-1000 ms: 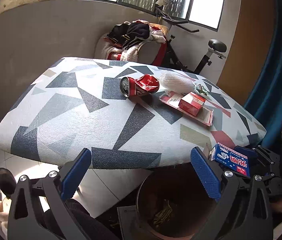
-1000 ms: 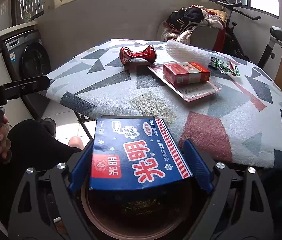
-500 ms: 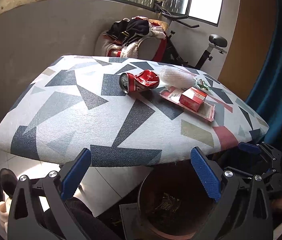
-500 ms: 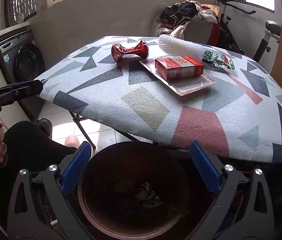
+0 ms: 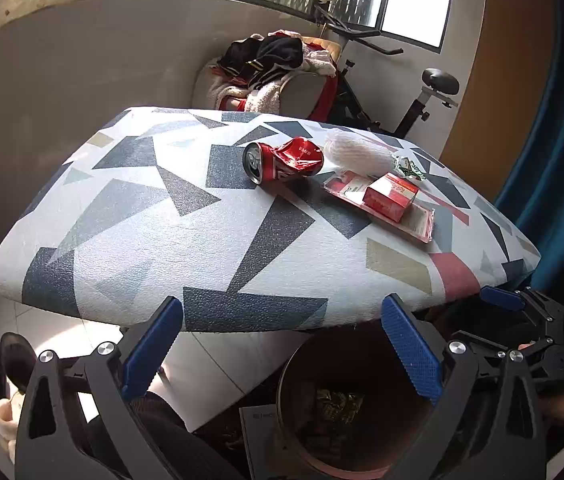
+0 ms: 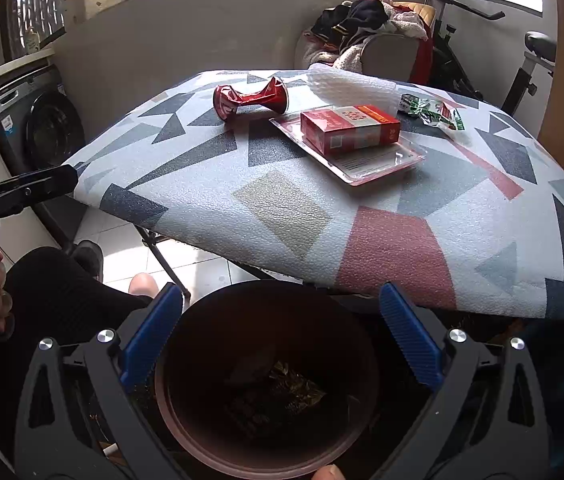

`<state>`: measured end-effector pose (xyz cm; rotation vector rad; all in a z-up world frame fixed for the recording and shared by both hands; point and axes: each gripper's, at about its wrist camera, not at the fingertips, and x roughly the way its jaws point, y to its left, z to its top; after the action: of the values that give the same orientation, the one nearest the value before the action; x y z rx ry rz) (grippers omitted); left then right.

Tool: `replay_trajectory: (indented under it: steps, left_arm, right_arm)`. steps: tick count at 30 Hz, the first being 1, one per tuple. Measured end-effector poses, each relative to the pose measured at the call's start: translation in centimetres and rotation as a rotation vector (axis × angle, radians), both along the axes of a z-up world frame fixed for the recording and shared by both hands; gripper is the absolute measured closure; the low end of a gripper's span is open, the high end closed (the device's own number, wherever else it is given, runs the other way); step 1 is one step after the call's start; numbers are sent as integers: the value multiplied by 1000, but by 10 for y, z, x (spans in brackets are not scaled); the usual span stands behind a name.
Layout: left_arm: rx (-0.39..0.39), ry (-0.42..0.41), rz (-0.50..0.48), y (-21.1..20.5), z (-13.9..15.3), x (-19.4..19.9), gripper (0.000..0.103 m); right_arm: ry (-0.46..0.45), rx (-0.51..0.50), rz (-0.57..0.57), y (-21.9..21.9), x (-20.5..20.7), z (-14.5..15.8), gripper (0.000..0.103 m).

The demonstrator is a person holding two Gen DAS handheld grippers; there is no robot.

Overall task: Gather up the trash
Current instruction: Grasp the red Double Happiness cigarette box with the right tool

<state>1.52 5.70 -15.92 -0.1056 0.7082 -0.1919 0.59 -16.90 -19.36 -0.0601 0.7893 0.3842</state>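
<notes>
A worktop [image 5: 209, 240] draped in a pebbled, foam-like cover printed with grey, navy, beige and dull red triangles carries the remaining trash: a crushed red drink can [image 5: 282, 160] lying on its side, pinched at the waist, with its silver top turned toward the near edge; just right of it a soft white foam-net sleeve [image 5: 356, 150]; then a small red cardboard box [image 6: 348, 128] resting on a flat, clear plastic blister tray [image 6: 378, 162] with a red border; and farther right a crumpled green and white wrapper [image 6: 432, 112]. Below the worktop's near edge stands a round, smooth, dark brown bin [image 6: 265, 452], its inside shadowed, with scraps of shiny crinkled packaging at the bottom. The right tool [image 6: 279, 340] hangs directly over the bin mouth, its blue ribbed pads spread wide with nothing between them. The left tool [image 5: 282, 350] is likewise spread and empty, pointed at the worktop edge with the bin to its lower right. The worktop's overhang covers part of the bin's rim. Behind stand a chair heaped with dark and pale clothes [image 5: 277, 60], an exercise bike [image 5: 422, 96], a blue curtain [image 5: 562, 140] and a grey front-loading washing machine [image 6: 37, 124]
</notes>
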Motion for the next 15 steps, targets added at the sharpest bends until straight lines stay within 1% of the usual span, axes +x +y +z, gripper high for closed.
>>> replay_trajectory:
  steps: [4,6,9,11,12,15]
  left_arm:
    - [2,3,3,1,-1,1,6]
    - [-2,7,6,2,-1,2,6]
    - [-13,7,19,4,-2,2,6]
    - [-21,3,35,6,-1,3,6]
    - [-26,0,45,8,-1,3,6]
    - [-41,-4,70,11,-1,4,6]
  right_arm:
    - [7,6,-9,-2,2,0,6]
    - [18,24,-19,-6,5,-1,6]
    - [33,82,-46,-17,13,0,6]
    - [29,146,-47,-27,24,4,6]
    - [20,153,-50,-31,30,6,6]
    - [-10,82,-53,-37,59,16,6]
